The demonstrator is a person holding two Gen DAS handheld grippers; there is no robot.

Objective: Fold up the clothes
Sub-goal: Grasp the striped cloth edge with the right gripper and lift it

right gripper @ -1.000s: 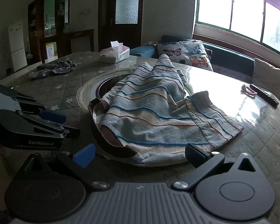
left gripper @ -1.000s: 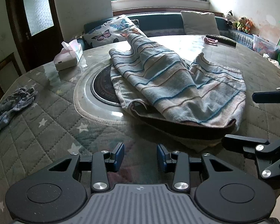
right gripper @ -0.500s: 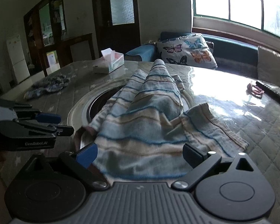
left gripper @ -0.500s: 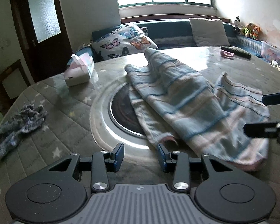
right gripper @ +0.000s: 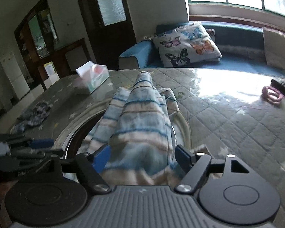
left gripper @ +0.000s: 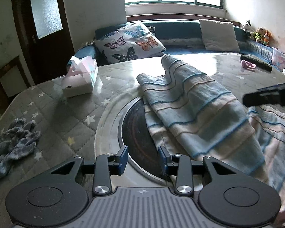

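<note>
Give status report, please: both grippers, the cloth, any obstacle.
Left gripper open, empty. Right gripper closing around striped cloth, not yet pinched. Cloth bunched over the round inset. Tissue box well aside.

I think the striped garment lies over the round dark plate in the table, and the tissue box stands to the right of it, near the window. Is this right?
Not quite. The striped garment does lie over the round dark plate, but the tissue box stands to the left of it, toward the dark door, as the left wrist view shows.
</note>
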